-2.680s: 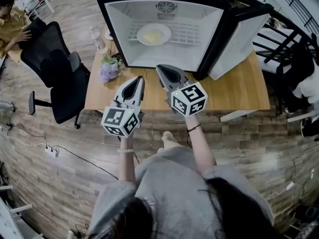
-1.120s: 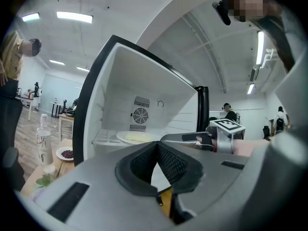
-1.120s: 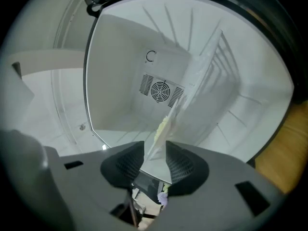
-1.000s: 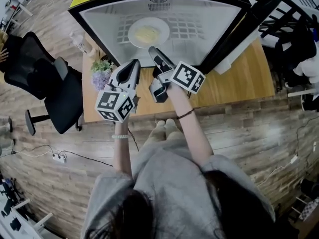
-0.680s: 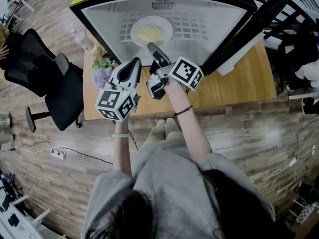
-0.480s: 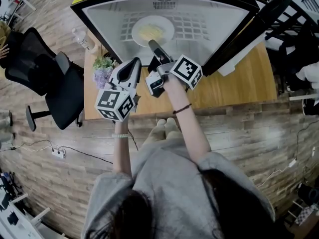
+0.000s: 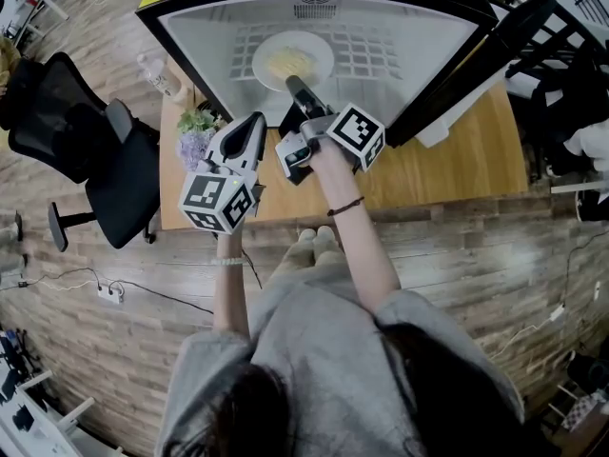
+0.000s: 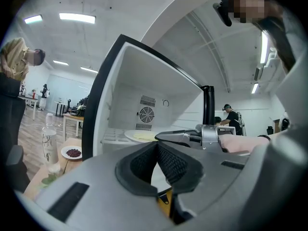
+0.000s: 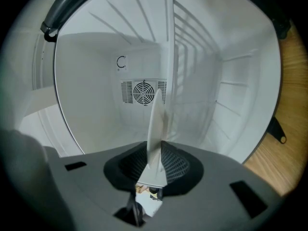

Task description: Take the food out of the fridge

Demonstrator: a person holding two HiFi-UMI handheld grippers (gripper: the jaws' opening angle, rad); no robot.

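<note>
**Right claw grips the plate's rim inside the fridge**

In the head view, the open fridge [image 7: 419,41] fills the top of the frame, standing on a wooden table [image 7: 457,165]. A white plate [image 7: 319,53] carrying pale yellow food [image 7: 285,62] sits on the wire shelf [image 7: 381,57] at upper centre. The right claw [image 7: 294,85] reaches up into the fridge and meets the plate's near edge.

In the right gripper view the picture is rolled, so the plate [image 9: 157,121] appears edge-on as a thin white blade rising from the right claw [image 9: 155,152]. Its jaws have just been closing, and the ribbed pads [image 9: 175,163] sit against the rim on both sides. The round fan vent [image 9: 143,91] shows on the back wall behind it.

The left claw [image 7: 255,124] hangs at centre left, outside the fridge and just above the table's edge. In the left gripper view the left claw [image 8: 157,146] has its jaws together at the tips with nothing between them. The plate [image 8: 139,136] lies beyond them, at mid-frame.
</note>
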